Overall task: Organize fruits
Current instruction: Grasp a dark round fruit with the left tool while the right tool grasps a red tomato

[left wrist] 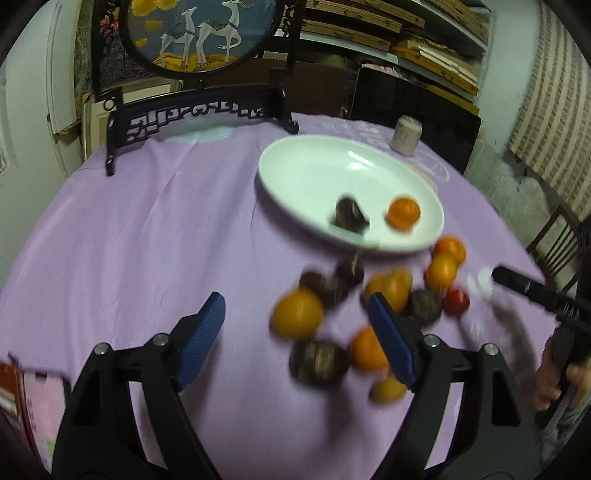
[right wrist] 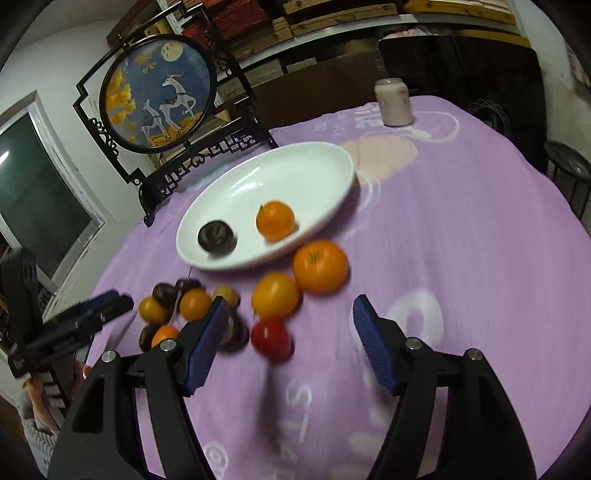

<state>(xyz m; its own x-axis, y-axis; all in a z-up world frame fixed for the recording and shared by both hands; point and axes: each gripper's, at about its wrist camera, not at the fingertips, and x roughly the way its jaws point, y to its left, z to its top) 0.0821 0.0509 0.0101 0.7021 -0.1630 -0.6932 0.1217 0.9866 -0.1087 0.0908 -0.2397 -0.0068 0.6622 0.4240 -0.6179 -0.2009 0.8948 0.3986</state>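
Observation:
A white oval plate [left wrist: 314,177] [right wrist: 295,166] holds one dark fruit [left wrist: 349,216] [right wrist: 217,236] and one orange [left wrist: 403,212] [right wrist: 276,218]. Several oranges and dark fruits and one red fruit [right wrist: 270,338] [left wrist: 456,301] lie loose on the purple cloth in front of it. My left gripper [left wrist: 297,314] is open and empty above the near side of the pile, with an orange [left wrist: 297,314] between its fingers' line of sight. My right gripper [right wrist: 290,312] is open and empty, just before the red fruit and a yellow-orange fruit [right wrist: 275,295].
A round deer picture in a black stand [left wrist: 199,33] [right wrist: 159,92] stands at the table's far left. A pale can [left wrist: 406,134] [right wrist: 394,101] stands behind the plate. Shelves and a chair [left wrist: 554,247] lie beyond the table edge.

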